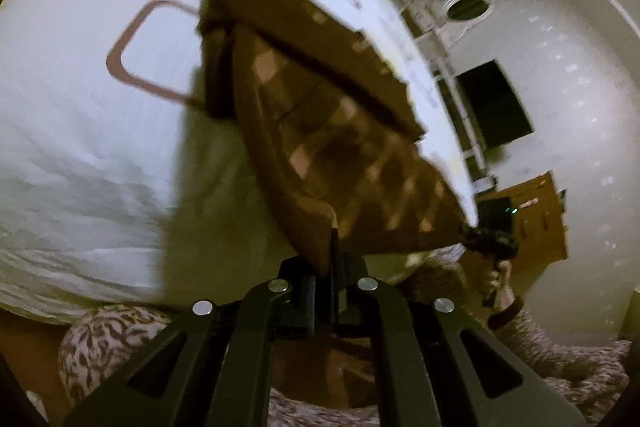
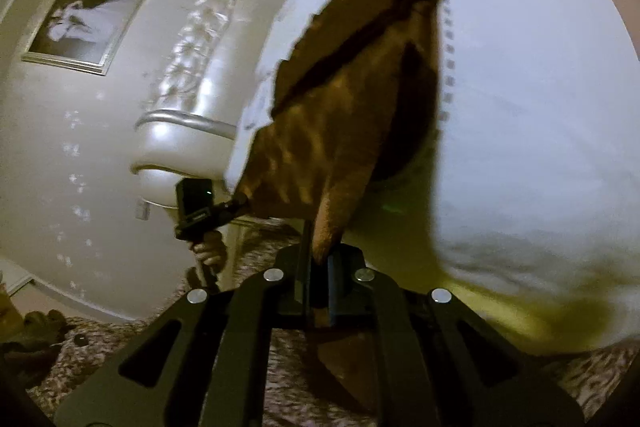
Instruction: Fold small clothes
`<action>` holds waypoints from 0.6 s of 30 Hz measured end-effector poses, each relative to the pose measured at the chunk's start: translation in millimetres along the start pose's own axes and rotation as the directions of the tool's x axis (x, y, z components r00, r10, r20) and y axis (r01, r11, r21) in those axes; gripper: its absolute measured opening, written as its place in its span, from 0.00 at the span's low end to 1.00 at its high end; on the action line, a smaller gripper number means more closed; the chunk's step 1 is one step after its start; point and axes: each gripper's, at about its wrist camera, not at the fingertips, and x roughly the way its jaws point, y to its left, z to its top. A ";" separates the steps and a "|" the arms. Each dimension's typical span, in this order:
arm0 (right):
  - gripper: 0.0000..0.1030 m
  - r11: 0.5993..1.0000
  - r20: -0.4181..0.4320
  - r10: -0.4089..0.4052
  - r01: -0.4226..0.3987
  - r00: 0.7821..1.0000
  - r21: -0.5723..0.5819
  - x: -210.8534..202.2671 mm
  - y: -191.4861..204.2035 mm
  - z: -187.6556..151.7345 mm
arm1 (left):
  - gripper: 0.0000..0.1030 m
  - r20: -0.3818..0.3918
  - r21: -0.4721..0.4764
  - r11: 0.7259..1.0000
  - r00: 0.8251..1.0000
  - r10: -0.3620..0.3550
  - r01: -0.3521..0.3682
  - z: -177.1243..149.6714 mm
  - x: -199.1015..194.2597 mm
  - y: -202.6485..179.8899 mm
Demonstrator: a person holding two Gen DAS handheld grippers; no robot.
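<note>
The left gripper point(image 1: 332, 247) is clenched on one near corner of a brown patterned garment point(image 1: 320, 115), and the cloth runs straight ahead of it, its long axis pointing away over the white bed point(image 1: 80, 131). To its right, the right gripper point(image 2: 320, 243) grips the other near corner; from there the cloth point(image 2: 352, 75) likewise stretches forward, its far end resting on the bed point(image 2: 540, 87). Both hold the near edge equally, so the fold likely goes forward, away from both. Left of the left gripper a brown printed outline point(image 1: 136, 51) marks the sheet. Nothing blocks the way ahead.
</note>
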 end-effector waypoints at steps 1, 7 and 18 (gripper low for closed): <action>0.05 1.000 0.009 0.015 -0.015 1.000 -0.003 -3.3 4.6 -1.0 | 0.04 0.015 -0.007 1.000 1.000 -0.017 0.017 -0.9 -5.4 -2.0; 0.05 0.995 0.075 0.098 -0.096 0.992 -0.023 -21.7 30.4 0.7 | 0.04 0.120 -0.031 0.994 0.988 -0.097 0.102 -3.7 -35.0 -19.0; 0.05 0.973 0.226 0.229 -0.218 0.947 -0.075 -38.3 64.7 69.8 | 0.04 0.328 -0.139 0.969 0.933 -0.148 0.202 66.8 -61.2 -40.4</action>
